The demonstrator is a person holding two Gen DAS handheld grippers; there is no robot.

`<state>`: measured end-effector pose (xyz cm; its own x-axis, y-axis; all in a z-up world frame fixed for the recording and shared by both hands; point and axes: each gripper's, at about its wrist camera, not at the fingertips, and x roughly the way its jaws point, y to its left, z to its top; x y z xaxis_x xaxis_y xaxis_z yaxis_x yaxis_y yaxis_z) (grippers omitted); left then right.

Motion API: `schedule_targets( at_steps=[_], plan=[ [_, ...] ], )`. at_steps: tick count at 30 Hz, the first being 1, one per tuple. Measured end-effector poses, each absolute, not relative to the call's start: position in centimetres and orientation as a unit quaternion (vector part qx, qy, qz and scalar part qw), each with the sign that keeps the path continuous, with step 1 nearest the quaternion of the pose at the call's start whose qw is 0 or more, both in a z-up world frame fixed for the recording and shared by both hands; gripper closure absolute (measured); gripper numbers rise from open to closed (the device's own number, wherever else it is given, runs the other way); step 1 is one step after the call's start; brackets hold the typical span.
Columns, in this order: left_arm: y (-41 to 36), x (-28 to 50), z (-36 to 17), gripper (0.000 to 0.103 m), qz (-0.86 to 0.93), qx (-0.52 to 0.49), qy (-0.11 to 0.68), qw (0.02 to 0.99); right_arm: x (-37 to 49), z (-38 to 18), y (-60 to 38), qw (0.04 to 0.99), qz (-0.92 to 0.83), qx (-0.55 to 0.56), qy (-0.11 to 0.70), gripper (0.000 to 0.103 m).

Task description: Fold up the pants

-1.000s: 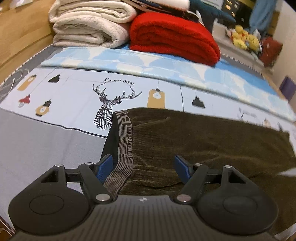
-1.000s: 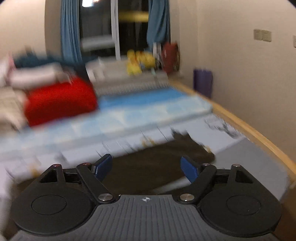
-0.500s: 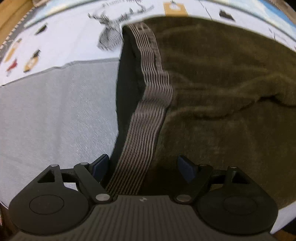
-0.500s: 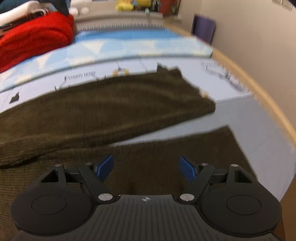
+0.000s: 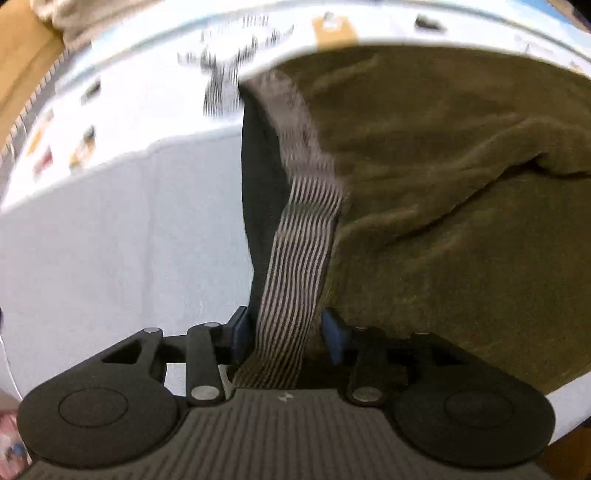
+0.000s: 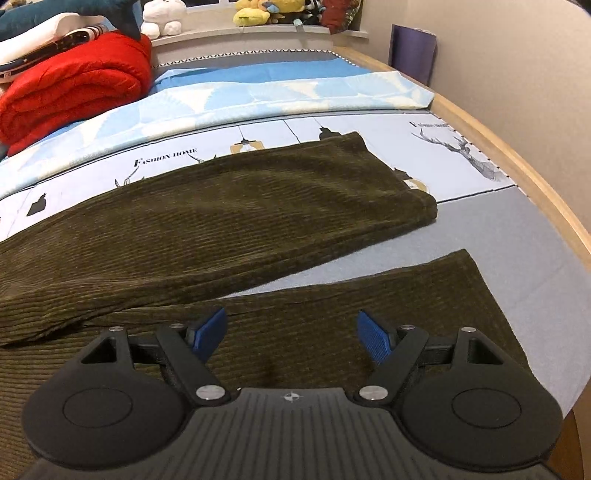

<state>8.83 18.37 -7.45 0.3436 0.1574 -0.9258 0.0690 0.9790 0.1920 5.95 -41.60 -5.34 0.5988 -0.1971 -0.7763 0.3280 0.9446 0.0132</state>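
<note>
Now both grippers over olive pants (image 6: 229,221) on the bed (image 6: 498,229).
Left gripper (image 5: 284,334) jaws closing around the striped waistband (image 5: 295,280), its lettering blurred; right gripper (image 6: 291,334) jaws wide, empty. Sheet reads "FASHION HOME" (image 6: 166,158).

left wrist view: far end of the bed sheet (image 5: 155,122) smeared by motion, its deer print and small motifs unreadable. upper stretch of the striped waistband (image 5: 295,258) likewise blurred; its lower end hidden behind the left gripper (image 5: 286,332) body, so pad contact cannot be confirmed. right wrist view: pants (image 6: 229,221) cut off at the left edge, near leg partly covered by the right gripper (image 6: 291,332). plush toys (image 6: 258,11) clipped by the top edge.
</note>
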Motion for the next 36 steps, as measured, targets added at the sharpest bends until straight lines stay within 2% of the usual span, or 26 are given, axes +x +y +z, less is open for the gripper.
schedule_targets(
  at_steps=[3,7,8,11,14,16,22,27,32,36],
  plan=[
    [17.2,8.3,-5.5,0.045,-0.023,0.077,0.535,0.841,6.0,-5.3,-41.5,0.893,-0.132,0.079,0.423,0.024],
    [15.6,9.0,-9.6,0.047,-0.026,0.112,0.619,0.777,6.4,-5.4,-40.5,0.898,-0.118,0.058,0.419,0.024],
    [15.2,8.9,-9.9,0.046,-0.03,0.132,0.618,0.774,6.6,-5.4,-40.3,0.899,-0.118,0.054,0.418,0.025],
    [15.2,9.2,-7.2,0.045,-0.022,0.111,0.575,0.81,7.0,-5.3,-39.7,0.902,-0.116,0.053,0.412,0.028],
    [15.6,9.8,-3.8,0.035,-0.013,0.059,0.511,0.857,7.5,-4.7,-39.1,0.911,-0.114,0.053,0.392,0.029],
    [15.3,10.6,-2.6,0.033,0.004,0.041,0.477,0.878,8.0,-4.4,-38.7,0.918,-0.113,0.051,0.377,0.029],
    [12.9,14.0,-1.6,0.033,0.006,0.054,0.404,0.913,9.5,-3.1,-38.1,0.929,-0.107,0.083,0.344,0.042],
    [11.6,19.2,-3.2,0.033,0.005,0.045,0.4,0.916,10.2,-1.9,-37.5,0.935,-0.094,0.115,0.321,0.061],
    [11.9,24.6,-5.5,0.032,0.024,0.026,0.409,0.912,10.7,-1.1,-37.0,0.94,-0.076,0.118,0.31,0.062],
    [11.9,27.8,-7.1,0.021,0.025,0.052,0.407,0.912,11.2,-1.1,-36.9,0.941,-0.067,0.108,0.313,0.062]
  ],
)
